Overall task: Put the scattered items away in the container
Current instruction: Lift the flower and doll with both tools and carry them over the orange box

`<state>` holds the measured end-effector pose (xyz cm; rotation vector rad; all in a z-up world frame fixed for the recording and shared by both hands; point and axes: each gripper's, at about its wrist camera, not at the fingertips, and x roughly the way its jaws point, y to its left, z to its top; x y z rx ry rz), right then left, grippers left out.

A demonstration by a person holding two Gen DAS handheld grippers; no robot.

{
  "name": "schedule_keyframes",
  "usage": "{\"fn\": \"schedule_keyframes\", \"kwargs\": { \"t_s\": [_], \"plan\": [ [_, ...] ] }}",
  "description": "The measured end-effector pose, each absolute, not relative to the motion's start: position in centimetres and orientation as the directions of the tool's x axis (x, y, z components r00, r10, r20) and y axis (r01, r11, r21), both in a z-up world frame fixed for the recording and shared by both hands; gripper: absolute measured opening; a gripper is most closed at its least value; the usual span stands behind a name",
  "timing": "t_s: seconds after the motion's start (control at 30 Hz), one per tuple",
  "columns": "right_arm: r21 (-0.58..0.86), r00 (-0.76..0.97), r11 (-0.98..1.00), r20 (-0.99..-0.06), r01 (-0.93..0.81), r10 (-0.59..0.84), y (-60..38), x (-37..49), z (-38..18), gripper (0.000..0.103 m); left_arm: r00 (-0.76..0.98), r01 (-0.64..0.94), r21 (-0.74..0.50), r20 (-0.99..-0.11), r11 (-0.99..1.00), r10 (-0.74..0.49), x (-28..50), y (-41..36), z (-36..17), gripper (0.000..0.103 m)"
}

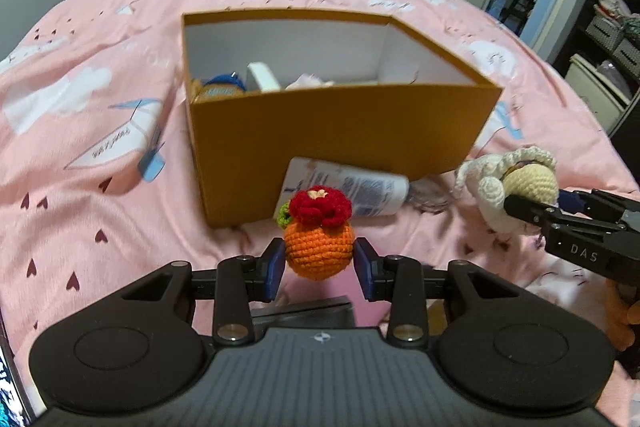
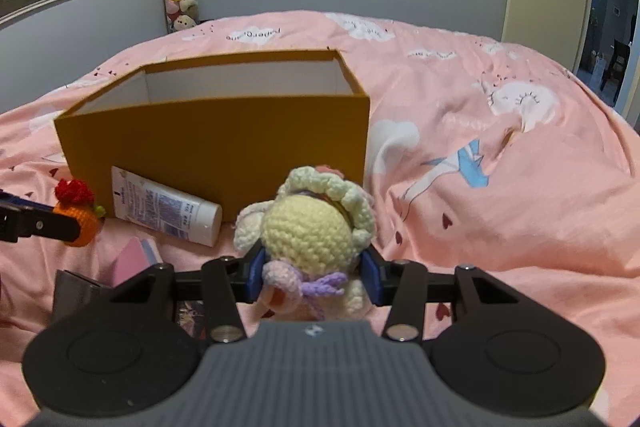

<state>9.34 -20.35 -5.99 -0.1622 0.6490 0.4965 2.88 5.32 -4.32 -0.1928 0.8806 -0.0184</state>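
Box [image 1: 340,143]: orange cardboard, open-topped, standing on the pink bed [image 1: 100,147]; a few small items already lie inside, so it serves as the container.
Left gripper [image 1: 320,263]: jaws pinching an orange crocheted ball [image 1: 319,249] with a red flower on top, held clear of the bedding just before the box's near wall, apparently for carrying over the rim.
Right gripper [image 2: 313,277]: jaws pressed on a cream crocheted doll [image 2: 308,233] at its neck, head upward, lifted off the bed beside the box's near corner.
Tube [image 2: 168,213]: white, lying on its side against the box's front wall, not yet collected.
Pink card [image 2: 132,259]: on the bedding near the tube, unattended.
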Motion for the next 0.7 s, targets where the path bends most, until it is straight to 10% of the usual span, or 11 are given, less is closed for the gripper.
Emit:
{"fn": "schedule_keyframes", "kwargs": {
  "t_s": [0.7],
  "plan": [
    [-0.003,0.722,0.779,-0.379,-0.627,0.579,-19.5,9.6,5.3,0.051,0.784,0.120,-0.168,-0.588,0.978,-0.198,5.6,4.2,5.7,0.043]
  ]
}}
